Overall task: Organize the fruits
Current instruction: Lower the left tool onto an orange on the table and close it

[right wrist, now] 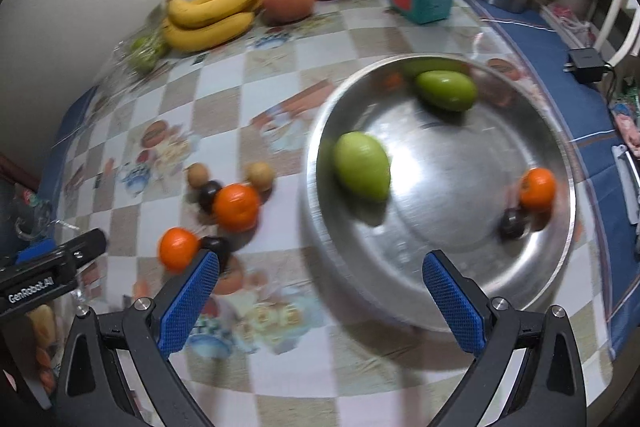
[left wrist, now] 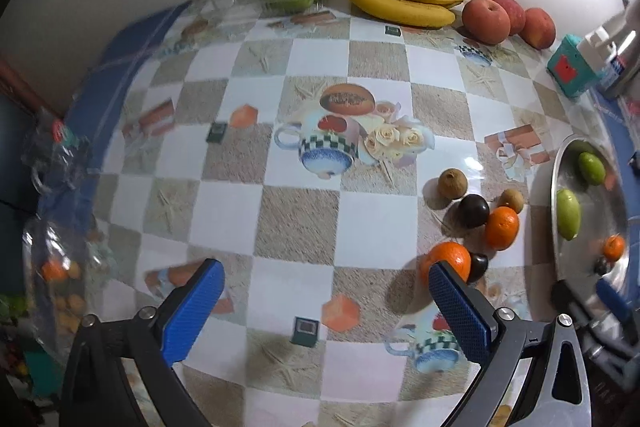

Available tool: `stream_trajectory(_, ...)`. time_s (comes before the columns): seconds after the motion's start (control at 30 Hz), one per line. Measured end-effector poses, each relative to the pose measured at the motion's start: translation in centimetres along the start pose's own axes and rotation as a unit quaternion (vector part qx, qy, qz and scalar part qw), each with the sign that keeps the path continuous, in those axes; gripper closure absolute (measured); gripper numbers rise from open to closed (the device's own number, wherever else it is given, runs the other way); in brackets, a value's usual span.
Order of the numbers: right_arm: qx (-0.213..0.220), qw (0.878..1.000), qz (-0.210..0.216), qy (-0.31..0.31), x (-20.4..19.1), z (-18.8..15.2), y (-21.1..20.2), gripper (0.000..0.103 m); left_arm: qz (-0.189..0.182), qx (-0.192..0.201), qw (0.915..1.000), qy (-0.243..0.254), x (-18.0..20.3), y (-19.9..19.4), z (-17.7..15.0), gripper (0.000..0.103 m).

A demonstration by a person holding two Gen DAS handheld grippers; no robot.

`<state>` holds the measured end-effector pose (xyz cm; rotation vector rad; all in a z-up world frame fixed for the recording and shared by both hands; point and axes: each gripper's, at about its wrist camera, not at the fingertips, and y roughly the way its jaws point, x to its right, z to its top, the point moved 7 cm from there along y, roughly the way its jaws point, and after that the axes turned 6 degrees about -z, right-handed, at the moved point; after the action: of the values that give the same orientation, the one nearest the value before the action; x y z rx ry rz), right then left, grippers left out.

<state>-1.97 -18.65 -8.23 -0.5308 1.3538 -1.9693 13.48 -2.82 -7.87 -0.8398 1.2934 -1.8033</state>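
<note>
Right wrist: claw (right wrist: 320,301) agape over bowl (right wrist: 460,291)

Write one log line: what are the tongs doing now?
left tongs open, empty | right tongs open, empty | metal bowl: four fruits

Left gripper (left wrist: 326,293), black frame with blue textured pads: jaws spread wide, nothing between them. Left pad (left wrist: 192,311) and right pad (left wrist: 460,311) angle outward from the hinges, tips pointing forward and slightly down. Both hinge bolts are visible at the base of each finger.

Right gripper (right wrist: 320,287), same black frame and blue pads: jaws likewise wide apart, gap empty. Its left pad (right wrist: 188,303) and right pad (right wrist: 454,303) mirror each other. In the right wrist view, the left gripper's black body appears well to the left of the right jaws, at a similar height.
</note>
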Motion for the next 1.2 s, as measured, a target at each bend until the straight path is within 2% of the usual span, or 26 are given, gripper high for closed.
stream_trajectory(0.07, -0.003, 1.0, 0.008, -0.006, -1.2, -0.4, 0.0, 0.001, -0.012, -0.005, 0.9997, -0.022, -0.4, 0.1, -0.4, 0.0)
stream_trajectory(0.2, -0.009, 1.0, 0.029, -0.003, -3.2, -1.0, -0.2, 0.001, 0.01, 0.001, 0.9991, -0.041, -1.5, -0.1, -0.7, 0.0)
stream_trajectory(0.37, -0.002, 0.999, 0.042, 0.019, -4.4, -1.0, -0.5, 0.001, -0.001, 0.003, 0.9976, -0.07, -2.4, 0.0, -0.9, 0.0)
stream_trajectory(0.57, -0.016, 0.998, 0.052, 0.011, -5.1, -1.2, 0.2, 0.001, 0.006, 0.012, 0.9975, -0.07, -2.2, 0.0, -0.6, 0.0)
stream_trajectory(0.7, -0.033, 0.997, 0.065, 0.011, -5.0, -1.3, 0.8, 0.001, -0.018, 0.021, 0.9969, -0.074, -1.1, 0.2, -0.3, 0.0)
stream_trajectory(0.83, -0.022, 0.999, 0.043, 0.013, -3.8, -0.6, 0.4, 0.001, -0.036, 0.027, 0.9965, -0.071, 0.3, 0.6, 0.0, 0.0)
stream_trajectory(1.03, -0.018, 0.999, 0.003, 0.041, -0.2, 0.1, 0.2, 0.001, -0.043, 0.005, 0.9981, -0.043, 2.3, 2.3, -0.3, 0.0)
stream_trajectory(1.2, -0.028, 0.997, 0.002, 0.075, 2.2, 0.2, 0.5, 0.001, -0.049, 0.0, 0.9985, -0.025, 3.8, 3.1, -0.3, 0.0)
